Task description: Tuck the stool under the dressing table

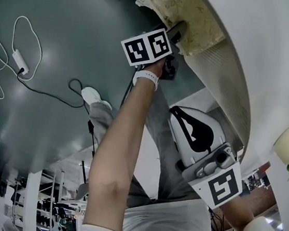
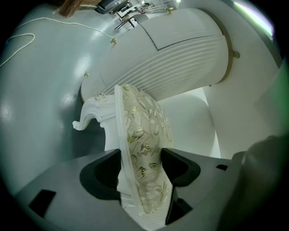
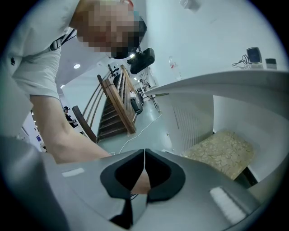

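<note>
- Stool [image 2: 143, 135] first: where is it?
- Partly in the gap under the dressing table [image 2: 180, 58], beside its ribbed white front
- How will it handle?
- Stiff carved frame, soft cushion with gold leaves. I judge it too heavy to lift, so it should slide. The best hold is the firm seat rim, not the padding alone
- And your tongs?
- My left gripper [image 2: 141, 155] stands wide, clamped across the seat edge, with cushion and rim between its pads. My right gripper [image 3: 143, 160] is closed on nothing, low near my body
</note>
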Demonstrator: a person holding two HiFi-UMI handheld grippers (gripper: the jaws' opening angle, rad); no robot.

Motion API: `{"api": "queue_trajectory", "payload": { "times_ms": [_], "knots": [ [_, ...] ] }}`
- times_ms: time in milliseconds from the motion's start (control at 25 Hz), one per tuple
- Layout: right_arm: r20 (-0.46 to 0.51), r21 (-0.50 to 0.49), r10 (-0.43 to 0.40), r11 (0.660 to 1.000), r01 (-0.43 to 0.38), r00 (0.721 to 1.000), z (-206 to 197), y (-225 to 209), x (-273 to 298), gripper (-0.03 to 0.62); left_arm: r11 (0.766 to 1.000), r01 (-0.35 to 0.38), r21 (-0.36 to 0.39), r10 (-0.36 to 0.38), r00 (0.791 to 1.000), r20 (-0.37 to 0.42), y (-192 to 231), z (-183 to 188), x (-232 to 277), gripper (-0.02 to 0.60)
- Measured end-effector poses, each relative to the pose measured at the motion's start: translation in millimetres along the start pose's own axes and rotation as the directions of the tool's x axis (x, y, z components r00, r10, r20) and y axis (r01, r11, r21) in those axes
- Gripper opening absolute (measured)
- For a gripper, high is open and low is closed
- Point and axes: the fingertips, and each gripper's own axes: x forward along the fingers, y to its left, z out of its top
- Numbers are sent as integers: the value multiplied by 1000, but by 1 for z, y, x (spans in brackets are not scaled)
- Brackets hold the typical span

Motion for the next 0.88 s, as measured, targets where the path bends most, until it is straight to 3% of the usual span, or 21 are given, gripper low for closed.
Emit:
{"api": "queue_trajectory", "payload": {
  "times_ms": [240, 560, 880],
  "knots": [
    [5, -11, -4, 1000, 4, 1000, 2, 4, -5, 18, 999, 29, -14, -29, 999, -26, -1, 0, -4, 282],
    [30, -30, -5, 1000, 6, 1000, 12, 22, -10, 18, 999, -10, 32, 12, 998, -64, 5, -13, -40, 231],
    [62, -56, 19, 998, -15, 998, 22, 63, -16, 18, 996, -55, 76, 57, 998, -20, 2, -15, -107, 38]
  ]
}}
